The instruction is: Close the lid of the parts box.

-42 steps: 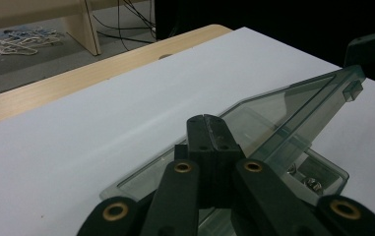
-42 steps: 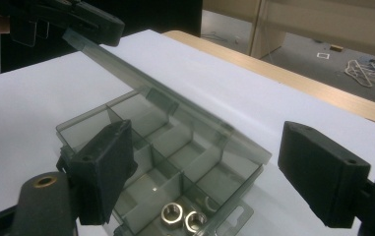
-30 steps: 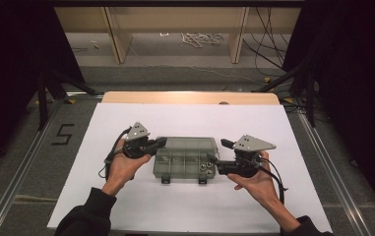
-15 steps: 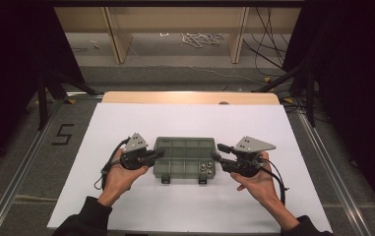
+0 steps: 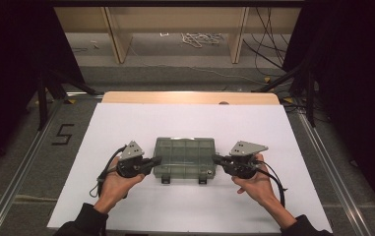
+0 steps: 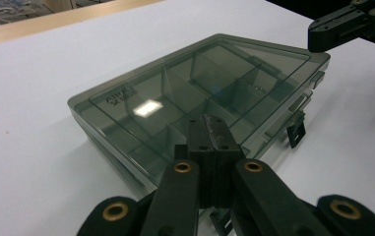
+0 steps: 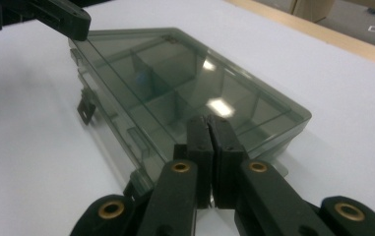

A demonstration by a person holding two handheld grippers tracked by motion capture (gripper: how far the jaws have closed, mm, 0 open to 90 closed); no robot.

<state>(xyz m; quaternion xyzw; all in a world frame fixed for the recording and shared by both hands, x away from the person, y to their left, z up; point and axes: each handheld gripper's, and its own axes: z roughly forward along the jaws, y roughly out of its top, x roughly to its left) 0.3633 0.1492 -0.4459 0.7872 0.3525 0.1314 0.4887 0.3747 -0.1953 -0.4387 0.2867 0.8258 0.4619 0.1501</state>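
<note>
A smoky clear compartment box [image 5: 185, 156] lies flat on the white table top [image 5: 185, 123], lid down, its dividers showing through. Two dark latches [image 5: 166, 180] stick out from its near side. My left gripper [image 5: 156, 160] is shut, with its tips over the box's left edge; seen along its own jaws [image 6: 209, 120], they meet over the lid. My right gripper [image 5: 215, 159] points at the right edge. Its jaws have just been closing and now stand together [image 7: 207, 120] over the lid's rim, nothing between them. Each gripper view shows the other gripper's tip at the far end of the box [image 6: 323, 34] [image 7: 72, 22].
The white sheet ends at a wooden strip [image 5: 190, 97] on the far side. Beyond it lie grey floor, cables [image 5: 200, 38] and dark stand legs [image 5: 42, 98]. A "5" [image 5: 63, 133] is marked on the floor at the left. Bare white surface surrounds the box.
Both hands have sunk lower at the box's two ends, the left one sliding a little toward the near edge. The box has stayed where it was.
</note>
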